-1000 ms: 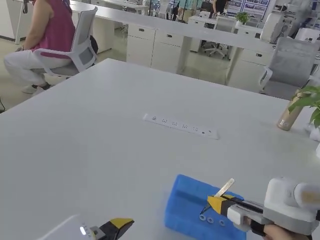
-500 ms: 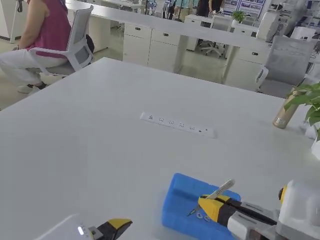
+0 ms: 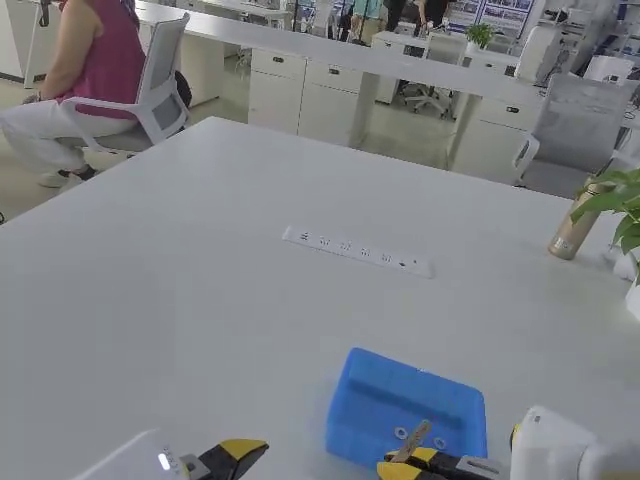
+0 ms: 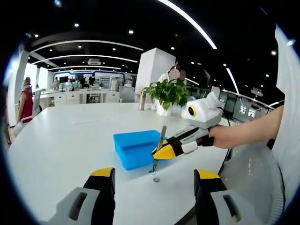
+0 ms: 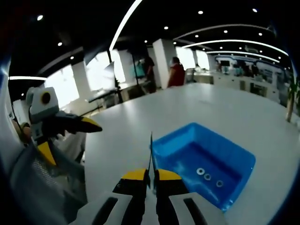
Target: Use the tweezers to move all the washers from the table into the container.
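- The yellow-tipped left gripper (image 3: 235,455) hovers over the near left of the white tabletop (image 3: 200,300), its jaws spread apart and gripping nothing.
- To its right sits a blue rectangular plastic container (image 3: 380,395). Three small flat silver metal washers (image 5: 207,176) lie on its floor, toward the near side.
- In the left gripper view, one loose washer (image 4: 155,179) lies flat on the tabletop just off the container's near corner.
- Furthest right, the right gripper (image 5: 151,176) is clenched on slim silver metal tweezers (image 4: 159,149). Their tips point down, right by the loose washer; I cannot tell whether they touch it.
- The loose washer is probably very light, stiff and smooth, so it may skid or flick away under a hard pinch.
- The surest hold is likely across the ring, with one tip through the hole and the other outside the rim.
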